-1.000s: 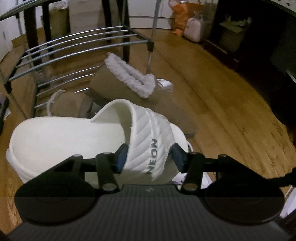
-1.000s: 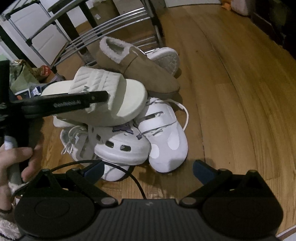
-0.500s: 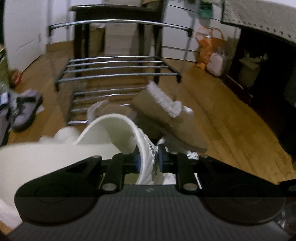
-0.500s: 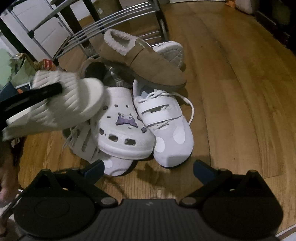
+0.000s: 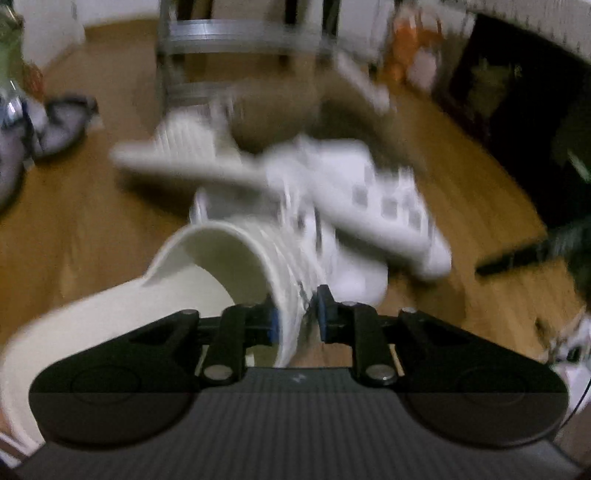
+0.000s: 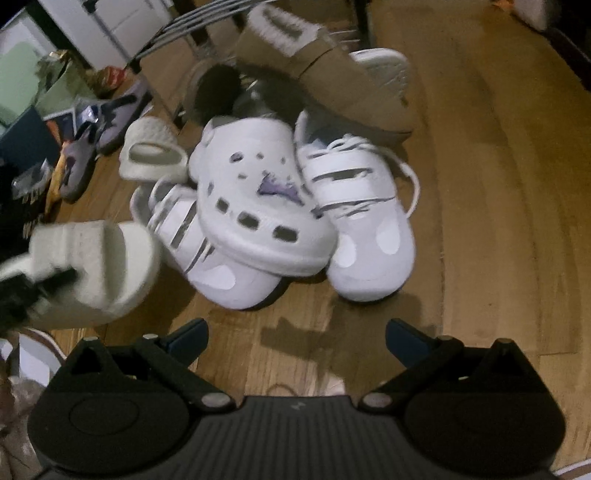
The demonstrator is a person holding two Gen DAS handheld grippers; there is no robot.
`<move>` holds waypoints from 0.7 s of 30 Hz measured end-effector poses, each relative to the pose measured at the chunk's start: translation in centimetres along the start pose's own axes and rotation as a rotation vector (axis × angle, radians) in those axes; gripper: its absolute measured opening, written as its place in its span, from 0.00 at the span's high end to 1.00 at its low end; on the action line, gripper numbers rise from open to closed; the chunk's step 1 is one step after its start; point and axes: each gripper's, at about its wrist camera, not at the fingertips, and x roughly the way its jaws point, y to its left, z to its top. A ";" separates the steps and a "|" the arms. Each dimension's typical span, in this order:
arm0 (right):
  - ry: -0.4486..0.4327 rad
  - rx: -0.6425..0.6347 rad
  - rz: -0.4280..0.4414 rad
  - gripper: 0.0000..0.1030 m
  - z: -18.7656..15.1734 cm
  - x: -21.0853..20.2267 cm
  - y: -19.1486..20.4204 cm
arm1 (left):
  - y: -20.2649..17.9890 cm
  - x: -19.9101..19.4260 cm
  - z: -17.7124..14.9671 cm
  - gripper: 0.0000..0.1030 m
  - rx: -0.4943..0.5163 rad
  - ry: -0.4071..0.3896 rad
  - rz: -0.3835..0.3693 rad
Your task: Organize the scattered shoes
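My left gripper [image 5: 295,314] is shut on the strap of a white slide sandal [image 5: 229,258], held above the floor; the same white slide sandal [image 6: 96,266] hangs at the left of the right wrist view. A pile of shoes lies on the wood floor: a white clog [image 6: 255,206] with a purple charm, two white strap sneakers [image 6: 362,218] [image 6: 207,243], a tan fleece-lined slipper [image 6: 325,81] and a second white slide [image 6: 151,155]. My right gripper [image 6: 297,336] hangs open above the floor just in front of the pile, holding nothing.
A metal shoe rack [image 6: 192,26] stands behind the pile. Grey-purple shoes [image 6: 107,125] and packets lie to the left. Dark furniture [image 5: 517,110] lines the right side, with bare wood floor [image 6: 498,221] in front of it.
My left gripper has lifted the white slide off the pile and swung it left and toward me, uncovering the clog. The left wrist view is blurred by motion. The right gripper stayed open.
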 end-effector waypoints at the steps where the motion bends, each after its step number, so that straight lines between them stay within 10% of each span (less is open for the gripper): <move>1: 0.003 -0.022 0.008 0.01 -0.2 0.3 0.5 | -0.5 1.3 -0.7 0.69 0.026 0.064 0.024; 6: -0.013 -0.123 0.056 0.01 -1.0 1.6 2.6 | -2.4 5.5 -3.0 0.60 0.133 0.261 0.162; 10: -0.026 -0.201 0.114 0.05 -1.4 2.7 4.4 | -2.3 4.4 -3.0 0.37 0.087 0.229 0.168; 21: -0.019 -0.566 0.353 0.12 2.6 4.5 13.0 | -0.8 -1.7 -3.1 0.20 -0.207 0.129 0.237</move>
